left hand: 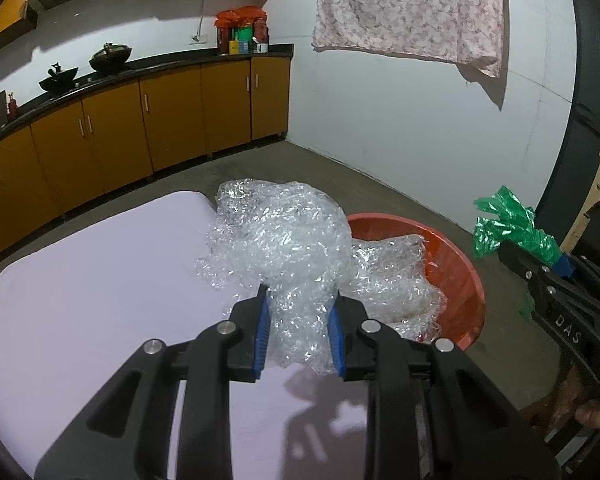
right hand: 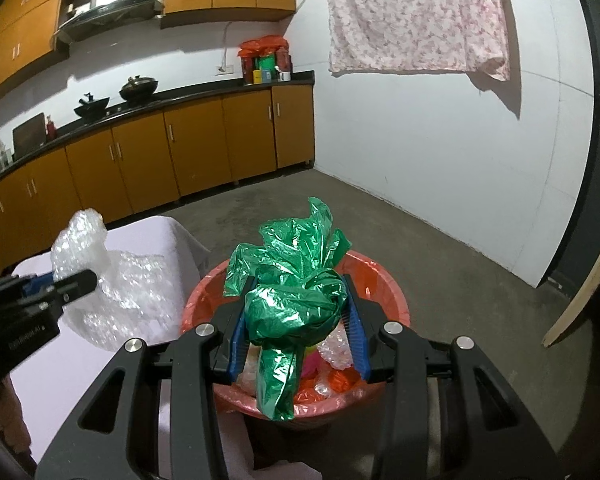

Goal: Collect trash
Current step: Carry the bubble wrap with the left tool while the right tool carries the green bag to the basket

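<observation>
Green plastic bag [right hand: 296,300] upright in right gripper [right hand: 298,328], over red basin [right hand: 396,300].

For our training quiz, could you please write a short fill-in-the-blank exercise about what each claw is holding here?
1. The left claw is shut on crumpled, clear ____ wrap.
2. The right claw grips a crumpled plastic bag coloured ____.
3. The bag hangs over a round tub that is ____ in colour.
4. On the wall hangs a ____-patterned cloth.

Missing words: bubble; green; red; floral

Green crumpled bag [right hand: 296,300], clear bubble wrap [left hand: 284,240], red basin [left hand: 456,264], lilac tabletop [left hand: 100,280], floral pink cloth [left hand: 412,4].
</observation>
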`<action>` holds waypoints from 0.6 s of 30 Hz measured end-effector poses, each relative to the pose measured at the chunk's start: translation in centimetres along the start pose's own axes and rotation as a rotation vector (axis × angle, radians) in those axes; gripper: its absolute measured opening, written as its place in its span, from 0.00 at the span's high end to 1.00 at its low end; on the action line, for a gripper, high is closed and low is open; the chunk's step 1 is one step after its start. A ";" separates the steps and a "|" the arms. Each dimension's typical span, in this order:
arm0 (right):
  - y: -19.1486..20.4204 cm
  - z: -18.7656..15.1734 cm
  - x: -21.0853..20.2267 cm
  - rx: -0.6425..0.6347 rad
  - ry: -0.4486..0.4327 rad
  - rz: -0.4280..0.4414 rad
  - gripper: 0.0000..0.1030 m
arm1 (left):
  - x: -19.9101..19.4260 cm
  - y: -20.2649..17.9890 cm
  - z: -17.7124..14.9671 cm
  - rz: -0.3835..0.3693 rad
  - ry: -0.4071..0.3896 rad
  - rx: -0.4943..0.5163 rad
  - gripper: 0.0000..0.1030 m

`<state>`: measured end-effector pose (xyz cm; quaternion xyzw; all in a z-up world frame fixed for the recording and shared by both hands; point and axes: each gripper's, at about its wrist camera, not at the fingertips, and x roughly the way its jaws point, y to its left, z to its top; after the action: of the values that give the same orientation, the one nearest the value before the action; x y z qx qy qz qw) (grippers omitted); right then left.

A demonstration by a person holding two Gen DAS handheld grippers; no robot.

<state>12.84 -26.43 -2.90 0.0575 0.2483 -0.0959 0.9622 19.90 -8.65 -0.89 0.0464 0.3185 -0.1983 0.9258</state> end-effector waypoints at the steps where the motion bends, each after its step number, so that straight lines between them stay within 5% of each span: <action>1: -0.1 0.0 0.1 0.002 0.000 -0.001 0.59 | 0.2 -0.1 -0.1 -0.004 0.002 0.002 0.75; 18: -2.5 0.7 3.0 0.081 0.026 0.000 0.59 | 3.9 -1.7 -0.5 -0.064 0.048 0.021 0.75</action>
<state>15.15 -29.47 -3.94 0.0975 0.2566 -0.1054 0.9558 21.77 -11.44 -3.58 0.0505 0.3398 -0.2299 0.9106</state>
